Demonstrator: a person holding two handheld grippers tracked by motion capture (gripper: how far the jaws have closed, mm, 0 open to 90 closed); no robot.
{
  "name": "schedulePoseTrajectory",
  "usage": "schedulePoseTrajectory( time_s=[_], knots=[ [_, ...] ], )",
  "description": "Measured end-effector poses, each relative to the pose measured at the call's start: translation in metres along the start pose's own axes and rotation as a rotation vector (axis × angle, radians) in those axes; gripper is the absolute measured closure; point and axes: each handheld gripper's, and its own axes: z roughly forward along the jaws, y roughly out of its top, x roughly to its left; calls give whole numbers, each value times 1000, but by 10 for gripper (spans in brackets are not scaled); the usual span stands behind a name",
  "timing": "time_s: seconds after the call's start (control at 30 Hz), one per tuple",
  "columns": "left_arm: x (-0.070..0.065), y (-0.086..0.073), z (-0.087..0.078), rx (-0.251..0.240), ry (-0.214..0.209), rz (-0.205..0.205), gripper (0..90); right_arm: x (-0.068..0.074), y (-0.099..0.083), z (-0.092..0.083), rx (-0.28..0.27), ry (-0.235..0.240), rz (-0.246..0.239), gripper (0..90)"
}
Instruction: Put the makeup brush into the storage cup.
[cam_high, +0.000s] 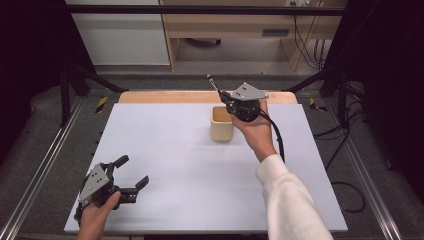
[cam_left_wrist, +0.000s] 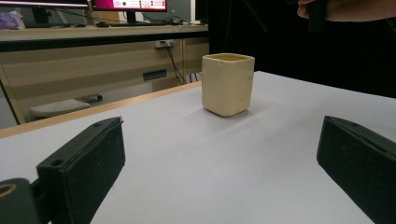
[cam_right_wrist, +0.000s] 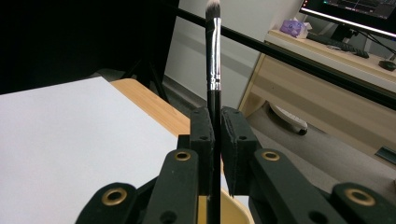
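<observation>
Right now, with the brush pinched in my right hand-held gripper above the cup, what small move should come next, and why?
Probably lower the right hand-held gripper a little. The brush is clamped between shut jaws, bristles up, handle end toward the cream cup just below. The cup stands upright and open, so easing down should slide the handle in. The left hand-held gripper sits open, far off.

Glossy black brush with shiny metal ferrule, matt cream cup, smooth white table
</observation>
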Motion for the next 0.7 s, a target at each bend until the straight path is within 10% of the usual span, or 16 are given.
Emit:
schedulePoseTrajectory(
  time_s=[0.7],
  knots=[
    [-2, 0, -1, 8, -3, 13, 9, 6, 2, 9, -56, 28, -71, 837]
  ],
)
